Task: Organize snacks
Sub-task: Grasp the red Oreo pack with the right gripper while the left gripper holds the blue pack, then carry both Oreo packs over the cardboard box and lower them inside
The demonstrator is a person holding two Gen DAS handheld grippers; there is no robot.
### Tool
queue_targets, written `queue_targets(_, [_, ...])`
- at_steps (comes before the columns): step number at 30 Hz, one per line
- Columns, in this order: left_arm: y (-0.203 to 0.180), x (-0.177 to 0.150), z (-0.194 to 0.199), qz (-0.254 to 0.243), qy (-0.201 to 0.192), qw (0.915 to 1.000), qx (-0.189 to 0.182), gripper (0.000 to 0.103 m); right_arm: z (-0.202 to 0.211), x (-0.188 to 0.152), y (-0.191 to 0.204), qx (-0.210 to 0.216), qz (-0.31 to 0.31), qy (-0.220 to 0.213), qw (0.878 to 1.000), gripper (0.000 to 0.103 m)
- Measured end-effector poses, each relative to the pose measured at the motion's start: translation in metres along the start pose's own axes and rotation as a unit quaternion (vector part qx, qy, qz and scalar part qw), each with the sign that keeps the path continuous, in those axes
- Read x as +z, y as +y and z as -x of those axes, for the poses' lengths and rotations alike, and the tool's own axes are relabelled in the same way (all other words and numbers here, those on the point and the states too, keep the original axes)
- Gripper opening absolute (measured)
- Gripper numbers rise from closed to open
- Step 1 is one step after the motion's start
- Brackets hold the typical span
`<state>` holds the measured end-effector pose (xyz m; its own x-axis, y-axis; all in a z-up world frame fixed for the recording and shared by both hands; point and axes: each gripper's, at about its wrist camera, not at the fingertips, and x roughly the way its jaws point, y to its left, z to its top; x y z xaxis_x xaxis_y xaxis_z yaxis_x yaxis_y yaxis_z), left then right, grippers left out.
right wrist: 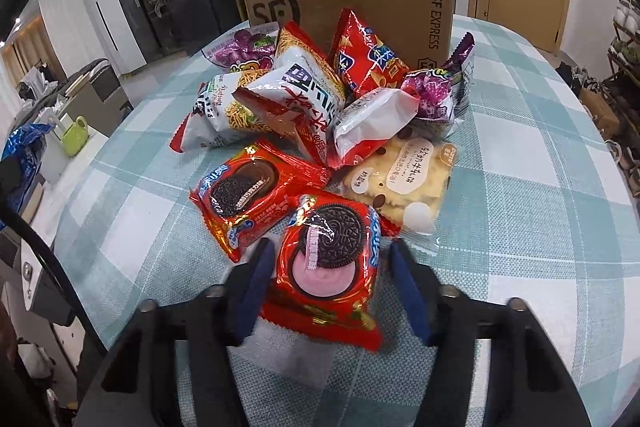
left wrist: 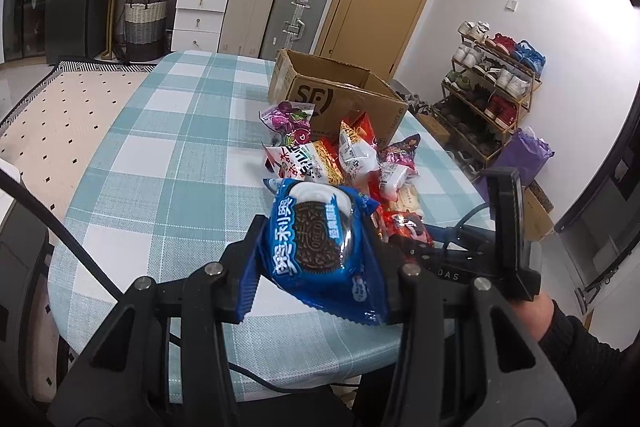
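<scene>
Left gripper [left wrist: 320, 259]: fingers clamped on a blue Oreo packet [left wrist: 320, 247], held clear above the checked tablecloth [left wrist: 160, 155] at the near table edge. Right gripper [right wrist: 330, 283]: fingers apart, one on each side of a red Oreo packet with pink cream [right wrist: 328, 263] that lies flat on the cloth; left pad close to the wrapper edge, right pad with a visible gap, contact cannot be confirmed. Just beyond it, a second red Oreo packet [right wrist: 248, 195], chocolate type, and a pale cracker packet [right wrist: 404, 183], both flat. Behind these, a heap of snack bags: noodle snacks [right wrist: 304, 87], a red crisp bag [right wrist: 364, 55], purple-wrapped sweets [right wrist: 432, 95]. Open SF Express cardboard box [right wrist: 360, 7] stands directly behind the heap, nearest bags touching its front wall.
</scene>
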<state>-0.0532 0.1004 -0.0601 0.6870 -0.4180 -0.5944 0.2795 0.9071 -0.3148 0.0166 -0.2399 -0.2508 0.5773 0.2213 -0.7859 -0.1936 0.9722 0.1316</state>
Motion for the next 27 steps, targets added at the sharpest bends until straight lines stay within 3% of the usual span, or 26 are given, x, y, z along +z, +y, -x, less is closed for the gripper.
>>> queue_targets(14, [0.002,0.003,-0.003,0.001,0.007,1.0,0.002,0.042,0.021,-0.01,-0.02,0.023,-0.031,-0.023,0.999,0.045])
queue_targets(27, [-0.013,0.037,0.005,-0.019,-0.001,0.9995,0.026,0.042,0.089,0.01,-0.017,0.066,-0.021,-0.107,0.992,0.045])
